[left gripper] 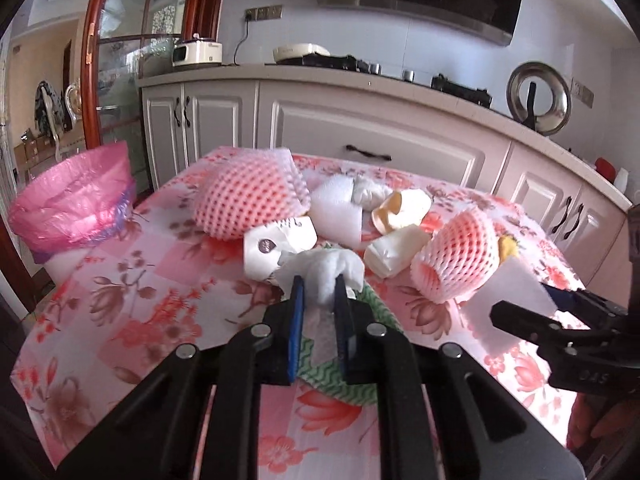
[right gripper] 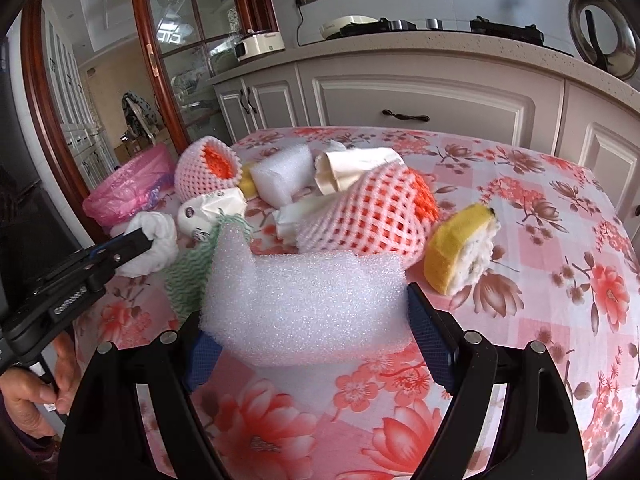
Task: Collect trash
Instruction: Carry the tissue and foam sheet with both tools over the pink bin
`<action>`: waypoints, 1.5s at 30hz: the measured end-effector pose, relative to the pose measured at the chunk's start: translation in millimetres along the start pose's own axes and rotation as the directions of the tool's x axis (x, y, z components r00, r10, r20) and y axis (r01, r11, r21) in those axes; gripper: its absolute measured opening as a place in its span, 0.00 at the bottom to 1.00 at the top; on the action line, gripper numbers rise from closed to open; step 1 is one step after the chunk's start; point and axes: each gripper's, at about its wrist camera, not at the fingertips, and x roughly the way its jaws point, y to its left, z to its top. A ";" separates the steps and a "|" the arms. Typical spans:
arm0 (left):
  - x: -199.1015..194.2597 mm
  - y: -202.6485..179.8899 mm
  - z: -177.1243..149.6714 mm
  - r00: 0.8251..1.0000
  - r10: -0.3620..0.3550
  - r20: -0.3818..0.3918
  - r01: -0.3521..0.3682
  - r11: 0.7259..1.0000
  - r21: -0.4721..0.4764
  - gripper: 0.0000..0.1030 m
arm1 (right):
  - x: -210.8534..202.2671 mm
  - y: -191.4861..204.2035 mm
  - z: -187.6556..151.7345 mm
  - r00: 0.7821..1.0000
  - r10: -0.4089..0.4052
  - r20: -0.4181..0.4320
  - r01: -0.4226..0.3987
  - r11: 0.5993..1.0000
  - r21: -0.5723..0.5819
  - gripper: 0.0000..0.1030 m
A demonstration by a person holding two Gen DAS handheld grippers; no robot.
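Note:
My left gripper (left gripper: 319,286) is shut on a crumpled white tissue (left gripper: 324,272), held just above a green zigzag cloth (left gripper: 352,384); the tissue also shows in the right wrist view (right gripper: 154,246). My right gripper (right gripper: 308,312) holds a white foam sheet (right gripper: 308,304) between its blue pads, low over the floral table (right gripper: 540,320). Trash lies in a heap mid-table: two pink foam fruit nets (left gripper: 250,196) (left gripper: 458,258), crushed paper cups (left gripper: 278,246) (left gripper: 394,252), white foam (left gripper: 336,210) and a yellow peel (right gripper: 460,250). A pink-lined bin (left gripper: 72,208) stands off the table's left edge.
White kitchen cabinets (left gripper: 360,128) and a counter with a stove (left gripper: 460,88) run behind the table. A wood-framed glass door (left gripper: 120,40) is at the left. A person's hand (right gripper: 36,396) holds the left gripper's handle.

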 end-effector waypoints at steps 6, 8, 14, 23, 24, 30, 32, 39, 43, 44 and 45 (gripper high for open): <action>-31.7 -0.6 -0.1 0.999 0.018 0.039 -0.018 1.000 0.001 0.14 | -11.2 17.2 3.6 1.000 0.018 0.020 -0.018 0.999 -0.031 0.76; -40.5 -0.7 -1.6 0.998 0.031 0.050 -0.031 0.999 0.006 0.14 | -16.2 23.5 4.8 0.999 0.023 0.031 -0.021 0.999 -0.044 0.76; -66.4 2.4 -6.8 0.997 0.037 0.070 -0.038 0.999 0.010 0.14 | -32.9 42.1 9.4 0.996 0.057 0.070 -0.052 0.996 -0.072 0.76; -108.8 24.7 -10.1 0.988 0.079 0.132 -0.080 0.997 -0.003 0.14 | -51.7 83.4 23.1 0.988 0.111 0.109 -0.095 0.984 -0.149 0.76; -112.6 26.5 -10.7 0.987 0.085 0.139 -0.085 0.996 -0.003 0.14 | -52.4 90.7 25.6 0.987 0.116 0.112 -0.097 0.981 -0.167 0.76; -136.4 49.8 -10.0 0.975 0.132 0.178 -0.129 0.991 -0.031 0.14 | -50.1 125.9 41.3 0.979 0.158 0.127 -0.125 0.963 -0.238 0.76; -141.6 60.2 -7.4 0.971 0.151 0.185 -0.146 0.988 -0.042 0.14 | -45.8 138.2 47.7 0.976 0.176 0.127 -0.139 0.957 -0.256 0.76; -148.3 92.7 2.2 0.954 0.221 0.204 -0.206 0.974 -0.090 0.14 | -24.4 179.7 61.1 0.966 0.234 0.110 -0.191 0.933 -0.306 0.76; -145.2 110.5 11.8 0.942 0.264 0.208 -0.244 0.963 -0.117 0.14 | -7.5 199.5 73.1 0.958 0.270 0.099 -0.224 0.917 -0.331 0.76; -143.5 116.6 14.7 0.938 0.278 0.208 -0.257 0.958 -0.126 0.14 | -1.7 205.7 77.8 0.955 0.280 0.097 -0.233 0.912 -0.339 0.76; -141.6 123.2 17.7 0.934 0.292 0.205 -0.268 0.954 -0.136 0.14 | 2.2 210.1 81.3 0.953 0.286 0.096 -0.238 0.908 -0.345 0.76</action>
